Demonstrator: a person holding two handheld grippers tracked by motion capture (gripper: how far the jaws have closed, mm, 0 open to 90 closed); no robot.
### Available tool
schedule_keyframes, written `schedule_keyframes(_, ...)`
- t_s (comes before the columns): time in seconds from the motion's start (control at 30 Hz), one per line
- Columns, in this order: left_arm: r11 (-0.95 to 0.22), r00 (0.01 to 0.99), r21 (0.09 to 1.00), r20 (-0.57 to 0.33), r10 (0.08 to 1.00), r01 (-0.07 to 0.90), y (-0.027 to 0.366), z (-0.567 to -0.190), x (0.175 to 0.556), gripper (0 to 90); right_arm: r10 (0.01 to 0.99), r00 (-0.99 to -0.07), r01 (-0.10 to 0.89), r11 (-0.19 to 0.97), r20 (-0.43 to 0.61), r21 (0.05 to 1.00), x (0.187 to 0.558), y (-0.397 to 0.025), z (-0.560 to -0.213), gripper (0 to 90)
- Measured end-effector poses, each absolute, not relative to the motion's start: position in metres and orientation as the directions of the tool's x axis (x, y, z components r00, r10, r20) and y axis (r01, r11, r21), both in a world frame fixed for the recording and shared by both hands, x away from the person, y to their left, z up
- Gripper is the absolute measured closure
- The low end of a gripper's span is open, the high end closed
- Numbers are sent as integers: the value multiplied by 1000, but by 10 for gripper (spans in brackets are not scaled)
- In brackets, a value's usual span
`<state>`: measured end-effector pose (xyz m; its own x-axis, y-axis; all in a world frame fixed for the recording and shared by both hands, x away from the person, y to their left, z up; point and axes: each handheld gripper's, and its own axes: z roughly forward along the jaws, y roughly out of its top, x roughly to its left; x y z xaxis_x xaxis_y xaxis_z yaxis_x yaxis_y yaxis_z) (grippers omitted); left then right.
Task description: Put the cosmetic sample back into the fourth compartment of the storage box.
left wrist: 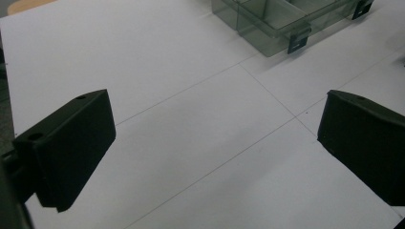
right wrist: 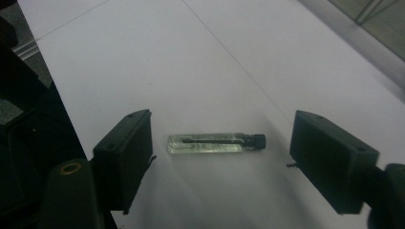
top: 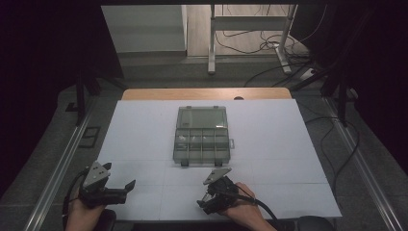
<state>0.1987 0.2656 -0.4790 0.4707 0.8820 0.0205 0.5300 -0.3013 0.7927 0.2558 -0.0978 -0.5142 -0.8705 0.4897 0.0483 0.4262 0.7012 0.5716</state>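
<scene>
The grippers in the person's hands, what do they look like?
Both are black. The left gripper and right gripper each carry a grey three-cornered plate on top and trail a black cable. Seen close up, their jaws are chunky black blocks with small round holes. No sleeves show on the forearms.

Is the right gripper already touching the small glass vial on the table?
Apart. The right gripper view shows the vial lying between the open right gripper with white table on both sides.
</scene>
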Motion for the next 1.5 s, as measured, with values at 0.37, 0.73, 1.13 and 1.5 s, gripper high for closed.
schedule_keyframes(0.37, -302, 475, 793, 17, 880, 530, 265, -479, 199, 0, 483, -876, 411, 723, 19, 556, 253, -90, -521, 311)
schedule_keyframes(0.73, -304, 478, 793, 17, 878, 528, 265, -479, 199, 0, 478, -878, 390, 735, -16, 555, 250, -89, -520, 393)
schedule_keyframes(1.13, -307, 481, 790, 18, 877, 530, 265, -479, 200, 0, 472, -881, 391, 710, 17, 585, 260, -99, -509, 394)
schedule_keyframes(1.5, -306, 481, 788, 15, 877, 534, 265, -479, 200, 0, 486, -873, 404, 678, 37, 614, 272, -111, -496, 394)
